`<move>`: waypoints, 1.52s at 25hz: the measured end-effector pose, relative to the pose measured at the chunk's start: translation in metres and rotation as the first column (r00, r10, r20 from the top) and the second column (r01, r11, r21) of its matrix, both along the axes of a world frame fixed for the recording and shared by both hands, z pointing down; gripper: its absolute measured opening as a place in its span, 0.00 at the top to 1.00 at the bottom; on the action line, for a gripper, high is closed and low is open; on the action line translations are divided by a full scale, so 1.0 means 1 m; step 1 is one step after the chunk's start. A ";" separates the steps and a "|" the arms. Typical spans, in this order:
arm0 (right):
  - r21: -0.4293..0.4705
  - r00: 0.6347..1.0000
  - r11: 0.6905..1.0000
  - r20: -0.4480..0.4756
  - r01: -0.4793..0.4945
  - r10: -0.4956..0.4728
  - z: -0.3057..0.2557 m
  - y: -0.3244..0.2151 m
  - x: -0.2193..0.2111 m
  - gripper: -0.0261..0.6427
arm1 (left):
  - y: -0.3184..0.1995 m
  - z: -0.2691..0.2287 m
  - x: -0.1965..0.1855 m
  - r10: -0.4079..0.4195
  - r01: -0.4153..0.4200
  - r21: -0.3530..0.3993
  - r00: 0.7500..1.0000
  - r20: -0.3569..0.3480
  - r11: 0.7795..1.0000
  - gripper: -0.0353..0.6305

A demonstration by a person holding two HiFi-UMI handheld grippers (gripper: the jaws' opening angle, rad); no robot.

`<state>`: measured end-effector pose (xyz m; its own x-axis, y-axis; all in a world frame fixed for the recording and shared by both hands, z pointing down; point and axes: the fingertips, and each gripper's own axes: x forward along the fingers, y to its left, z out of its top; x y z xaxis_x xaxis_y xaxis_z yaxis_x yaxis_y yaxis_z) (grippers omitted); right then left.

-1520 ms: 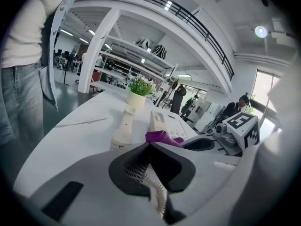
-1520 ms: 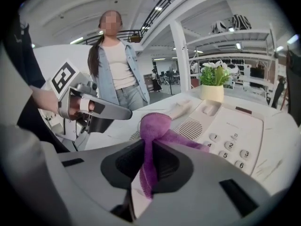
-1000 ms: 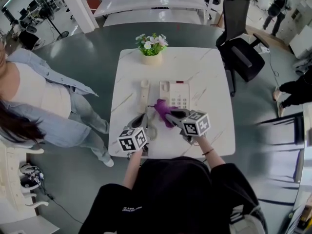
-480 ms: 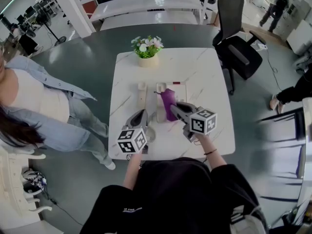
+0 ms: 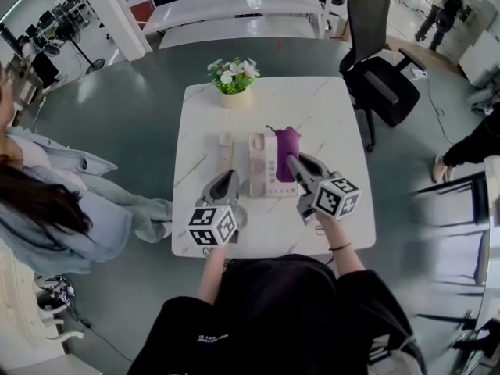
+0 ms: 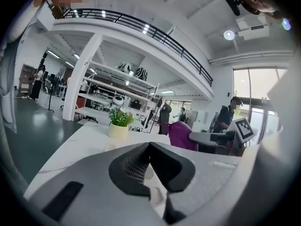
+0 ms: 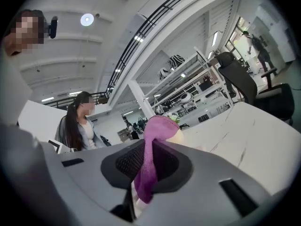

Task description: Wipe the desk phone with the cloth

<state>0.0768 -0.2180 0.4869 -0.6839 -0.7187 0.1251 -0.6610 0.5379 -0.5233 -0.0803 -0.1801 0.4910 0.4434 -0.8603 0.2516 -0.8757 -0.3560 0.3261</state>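
Observation:
The cream desk phone (image 5: 264,165) lies in the middle of the white marble table (image 5: 336,116). Its handset (image 5: 225,151) rests on the table just left of the base. My right gripper (image 5: 291,159) is shut on the purple cloth (image 5: 287,142), which hangs at the phone's far right edge. In the right gripper view the cloth (image 7: 153,159) runs up between the jaws of the right gripper (image 7: 141,182). My left gripper (image 5: 229,179) hovers near the phone's front left corner, shut with nothing held. From the left gripper view (image 6: 153,173) the cloth (image 6: 181,134) shows ahead to the right.
A potted plant (image 5: 232,78) stands at the table's far edge. A person (image 5: 55,209) stands close to the table's left side. A black office chair (image 5: 383,61) sits off the far right corner. More white tables (image 5: 234,6) lie beyond.
My right gripper has carried the cloth across the phone from its left-centre to its far right edge, uncovering the keypad. The left gripper has barely moved. The person at left shifted.

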 end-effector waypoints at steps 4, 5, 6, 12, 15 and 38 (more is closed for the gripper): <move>0.038 0.996 0.996 -0.008 -0.083 0.083 -0.012 -0.010 0.019 0.91 | -0.005 -0.007 0.002 -0.004 0.004 0.015 1.000 0.000 1.000 0.95; 0.048 0.995 0.994 -0.015 -0.101 0.102 -0.013 -0.013 0.024 0.91 | -0.006 -0.007 0.003 -0.005 0.005 0.014 1.000 0.002 1.000 0.95; 0.055 0.992 0.991 -0.022 -0.119 0.120 -0.014 -0.016 0.028 0.91 | -0.007 -0.006 0.003 -0.006 0.006 0.011 1.000 0.003 1.000 0.95; 0.063 0.979 0.980 -0.057 -0.191 0.194 -0.012 -0.034 0.047 0.91 | -0.017 -0.001 0.008 -0.017 0.017 -0.016 1.000 0.010 1.000 0.95; 0.060 0.973 0.975 -0.077 -0.215 0.219 -0.007 -0.044 0.053 0.91 | -0.024 0.004 0.010 -0.015 0.016 -0.037 1.000 0.011 0.999 0.95; 0.127 0.800 0.990 -0.585 -0.067 0.129 0.052 -0.112 0.045 0.91 | -0.047 0.067 0.043 -0.022 0.011 -0.287 0.999 -0.034 0.958 0.95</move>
